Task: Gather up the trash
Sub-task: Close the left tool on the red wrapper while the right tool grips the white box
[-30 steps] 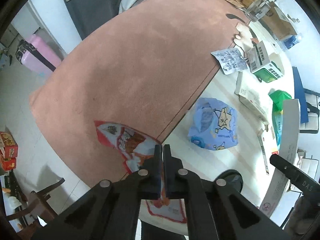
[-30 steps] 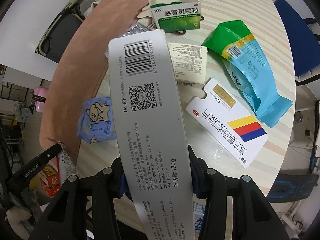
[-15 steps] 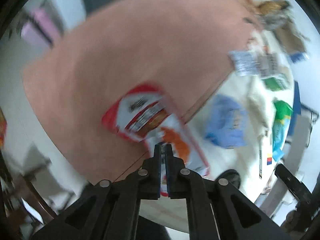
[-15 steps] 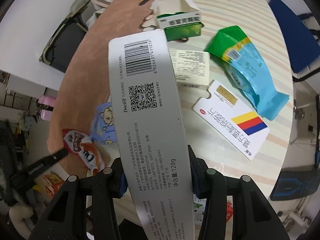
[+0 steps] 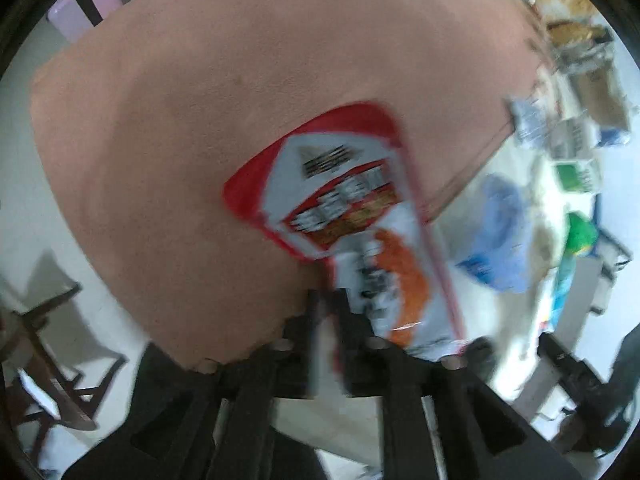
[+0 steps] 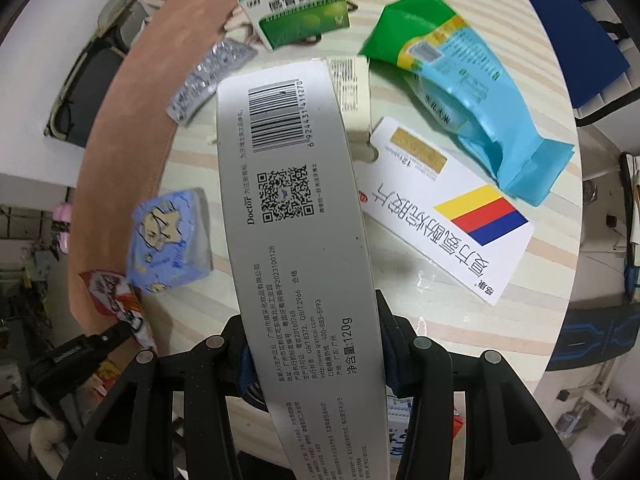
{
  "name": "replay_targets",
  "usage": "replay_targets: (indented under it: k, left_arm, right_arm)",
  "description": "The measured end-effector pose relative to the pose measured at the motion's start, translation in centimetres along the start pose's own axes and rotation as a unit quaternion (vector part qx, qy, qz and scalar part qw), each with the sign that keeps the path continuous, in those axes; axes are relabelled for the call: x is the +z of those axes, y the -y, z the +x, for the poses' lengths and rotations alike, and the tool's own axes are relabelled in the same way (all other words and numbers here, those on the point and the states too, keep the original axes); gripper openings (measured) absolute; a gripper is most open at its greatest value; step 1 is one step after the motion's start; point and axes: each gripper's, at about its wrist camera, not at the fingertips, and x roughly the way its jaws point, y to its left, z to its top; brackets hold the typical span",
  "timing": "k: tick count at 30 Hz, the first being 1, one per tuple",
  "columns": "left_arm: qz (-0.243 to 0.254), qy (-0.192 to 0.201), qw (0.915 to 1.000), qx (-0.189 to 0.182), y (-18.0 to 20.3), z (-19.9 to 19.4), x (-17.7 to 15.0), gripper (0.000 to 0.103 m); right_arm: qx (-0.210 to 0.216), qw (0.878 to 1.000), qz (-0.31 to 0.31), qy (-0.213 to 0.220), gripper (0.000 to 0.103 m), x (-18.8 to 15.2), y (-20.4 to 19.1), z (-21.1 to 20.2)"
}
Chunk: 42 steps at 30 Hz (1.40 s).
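Parting now, the left gripper [image 5: 327, 312] seemingly (through blur) frees the red snack wrapper [image 5: 352, 216] just ahead, while the long grey carton [image 6: 292, 216] is clamped lengthwise by the right gripper [image 6: 316, 344].

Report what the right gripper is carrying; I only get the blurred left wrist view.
Observer: The right gripper has its jaws shut on a long grey cardboard box printed with a barcode and a QR code.
Operator: Say what lies to the right of that box.
Observer: A flat white carton with yellow, red and blue stripes, lying on the striped table.
Operator: Go on past it.
Observer: A crumpled green-and-blue foil pouch lies beyond the carton.
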Motion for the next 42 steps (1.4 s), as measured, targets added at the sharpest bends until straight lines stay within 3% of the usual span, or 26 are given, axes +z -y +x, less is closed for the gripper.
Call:
replay_targets:
  k: [7,15,18,23,26,28,30,35,36,40,42]
  left_arm:
    - [-0.008,-0.003,0.9998,0.018,1.0,0.2,0.6,0.025]
    - [-0.004,-0.022,0.9992,0.034,3.0,0.9,2.5,0.036]
    - [0.031,0.007,0.9991,0.028,4.4,0.4,3.7,0.037]
    - [0.021,0.013,0.9995,0.017,5.5,0.4,6.2,0.039]
    - [0.005,0.015,0.9998,0.008,5.8,0.5,7.6,0.039]
    - [0.033,0.013,0.9992,0.019,7.1,0.8,8.2,0.042]
    - [0.07,0.011,0.9972,0.026,8.6,0.9,8.0,0.042]
    - [0.104,-0.003,0.9946,-0.001,10.2,1.3,6.1,0.046]
    - [0.117,-0.008,0.9931,0.014,10.4,1.5,5.2,0.053]
    - [0.14,-0.002,0.9891,0.045,11.0,2.1,3.4,0.055]
    - [0.14,-0.002,0.9885,0.058,11.5,2.4,3.4,0.064]
  right_arm:
    - [-0.026,0.998,-0.019,-0.061,0.052,0.5,-0.7,4.1]
    - [-0.019,0.998,-0.014,-0.064,0.059,0.7,-0.9,4.6]
    - [-0.015,0.998,-0.016,-0.065,0.059,1.1,-0.8,4.5]
    - [-0.006,0.998,-0.01,-0.066,0.06,1.7,-0.5,4.4]
    - [0.0,0.998,0.001,-0.062,0.069,2.4,0.2,4.3]
    - [0.004,0.998,0.005,-0.06,0.074,3.0,0.3,4.3]
    - [0.005,0.998,0.002,-0.06,0.075,3.5,0.1,4.4]
    - [-0.002,0.998,-0.017,-0.066,0.077,4.1,-1.2,5.0]
    - [-0.002,0.997,-0.019,-0.068,0.077,4.1,-1.2,5.2]
    - [-0.01,0.997,-0.031,-0.067,0.078,4.2,-1.9,5.2]
    - [-0.01,0.997,-0.032,-0.068,0.08,4.5,-2.3,5.2]
